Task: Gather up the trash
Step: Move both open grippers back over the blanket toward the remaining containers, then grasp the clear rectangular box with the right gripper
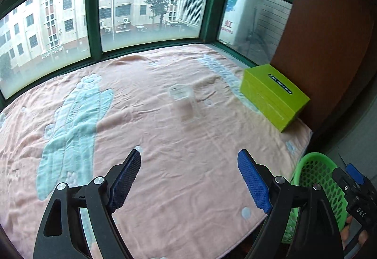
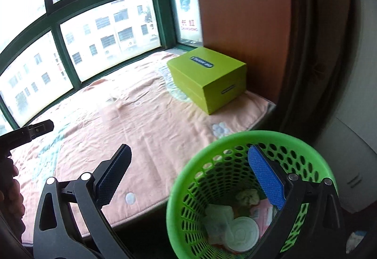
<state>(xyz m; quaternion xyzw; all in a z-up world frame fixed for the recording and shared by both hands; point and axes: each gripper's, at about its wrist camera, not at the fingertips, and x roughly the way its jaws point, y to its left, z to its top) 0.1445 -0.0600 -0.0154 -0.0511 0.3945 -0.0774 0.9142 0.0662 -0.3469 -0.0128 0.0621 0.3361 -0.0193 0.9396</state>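
I see a bay-window ledge covered by a pink blanket (image 1: 165, 141) with pale blue patterns, framed by green window bars (image 1: 93, 16) and a brown wooden panel (image 1: 325, 35) on the right. A lime-green box (image 1: 273, 96) sits near that panel. A clear plastic cup (image 1: 183, 103) lies on the blanket mid-ledge, blurred. My left hand-held gripper (image 1: 188, 181) points down over the blanket, jaws spread wide with nothing between them. My right hand-held gripper (image 2: 188, 178) is also released and empty; its right finger (image 2: 266, 178) reaches over the green mesh basket (image 2: 188, 188), which stands beside the ledge and holds white lids and wrappers.
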